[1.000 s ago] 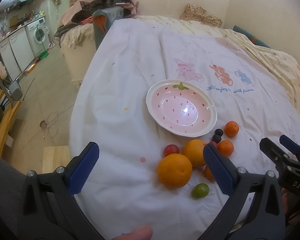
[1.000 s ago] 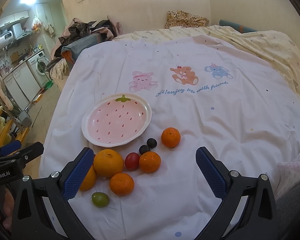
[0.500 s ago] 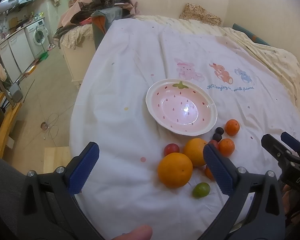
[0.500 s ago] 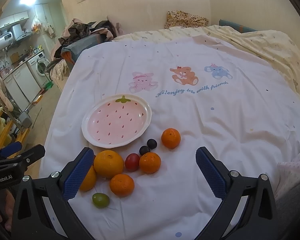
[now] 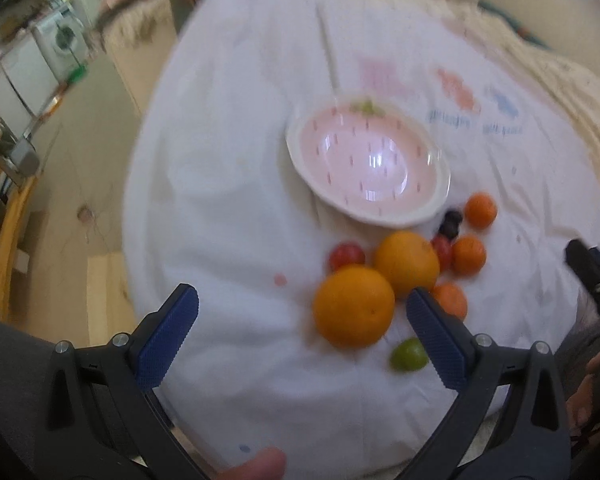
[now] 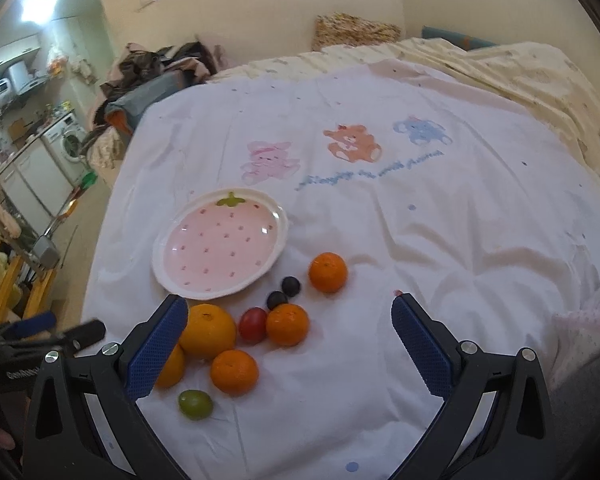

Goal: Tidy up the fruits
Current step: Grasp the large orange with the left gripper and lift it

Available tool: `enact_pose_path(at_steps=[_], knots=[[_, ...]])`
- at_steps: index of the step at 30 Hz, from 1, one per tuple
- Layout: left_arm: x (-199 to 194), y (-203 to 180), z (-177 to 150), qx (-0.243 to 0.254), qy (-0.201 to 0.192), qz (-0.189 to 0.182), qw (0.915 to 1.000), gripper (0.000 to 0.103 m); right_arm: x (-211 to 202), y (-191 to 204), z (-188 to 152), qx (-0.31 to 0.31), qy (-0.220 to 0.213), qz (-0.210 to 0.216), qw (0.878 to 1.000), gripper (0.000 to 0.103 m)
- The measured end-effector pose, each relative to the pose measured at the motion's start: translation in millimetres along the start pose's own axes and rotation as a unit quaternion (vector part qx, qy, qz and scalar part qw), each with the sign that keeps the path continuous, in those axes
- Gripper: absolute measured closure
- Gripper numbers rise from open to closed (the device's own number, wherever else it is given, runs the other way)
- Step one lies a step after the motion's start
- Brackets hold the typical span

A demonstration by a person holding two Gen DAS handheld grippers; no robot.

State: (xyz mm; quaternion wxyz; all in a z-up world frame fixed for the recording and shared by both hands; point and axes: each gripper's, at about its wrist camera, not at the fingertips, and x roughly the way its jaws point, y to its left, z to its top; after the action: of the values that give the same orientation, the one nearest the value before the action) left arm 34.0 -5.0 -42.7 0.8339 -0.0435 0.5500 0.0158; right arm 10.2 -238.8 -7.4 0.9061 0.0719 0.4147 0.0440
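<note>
A pink strawberry-shaped plate (image 5: 440,204) (image 6: 278,216) lies bare on a white bedsheet. Just in front of it sits a cluster of fruit: two large oranges (image 5: 354,306) (image 6: 207,331), three small tangerines (image 6: 327,272), a red tomato (image 6: 253,325), two dark grapes (image 6: 290,286) and a green grape (image 5: 408,355) (image 6: 195,404). My left gripper (image 5: 300,316) is open, its right finger beside the nearest large orange. My right gripper (image 6: 290,322) is open too, hovering over the fruit with nothing held. The left wrist view is motion-blurred.
The sheet (image 6: 420,220) carries printed cartoon animals beyond the plate. A pile of clothes (image 6: 160,68) lies at the bed's far left corner. Left of the bed is open floor with a washing machine (image 6: 70,144) and a yellow wooden frame (image 6: 0,280).
My left gripper has moved forward and down toward the fruit, so the nearest orange looks larger and sits between its fingers. The right gripper has barely shifted.
</note>
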Motion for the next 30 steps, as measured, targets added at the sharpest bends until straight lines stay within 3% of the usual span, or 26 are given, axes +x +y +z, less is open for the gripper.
enact_pose_path(at_steps=[2, 5, 11, 13, 25, 30], knots=[[19.9, -6.2, 0.8, 0.001, 0.049, -0.002, 0.9988, 0.001, 1.9, -7.1, 0.3, 0.014, 0.007, -0.004, 1.000, 0.000], [45.0, -14.2, 1.4, -0.006, 0.103, -0.012, 0.9946, 0.013, 4.9, -15.6, 1.8, 0.032, 0.016, -0.004, 0.999, 0.000], [69.6, -27.1, 2.5, -0.011, 0.142, -0.030, 0.9894, 0.030, 8.6, -23.6, 2.2, 0.049, 0.029, 0.000, 0.998, 0.000], [73.3, -27.9, 2.5, -0.016, 0.151, -0.040, 0.9876, 0.042, 9.3, -23.9, 3.0, 0.052, 0.032, 0.002, 0.998, 0.000], [43.5, -4.6, -0.5, -0.029, 0.148, -0.065, 0.9864, 0.048, 11.5, -27.3, 4.0, 0.062, 0.037, 0.007, 0.997, 0.000], [18.0, 3.9, 13.9, -0.022, 0.121, -0.073, 0.9898, 0.048, 17.1, -32.5, 2.4, 0.073, 0.053, 0.008, 0.996, 0.000]])
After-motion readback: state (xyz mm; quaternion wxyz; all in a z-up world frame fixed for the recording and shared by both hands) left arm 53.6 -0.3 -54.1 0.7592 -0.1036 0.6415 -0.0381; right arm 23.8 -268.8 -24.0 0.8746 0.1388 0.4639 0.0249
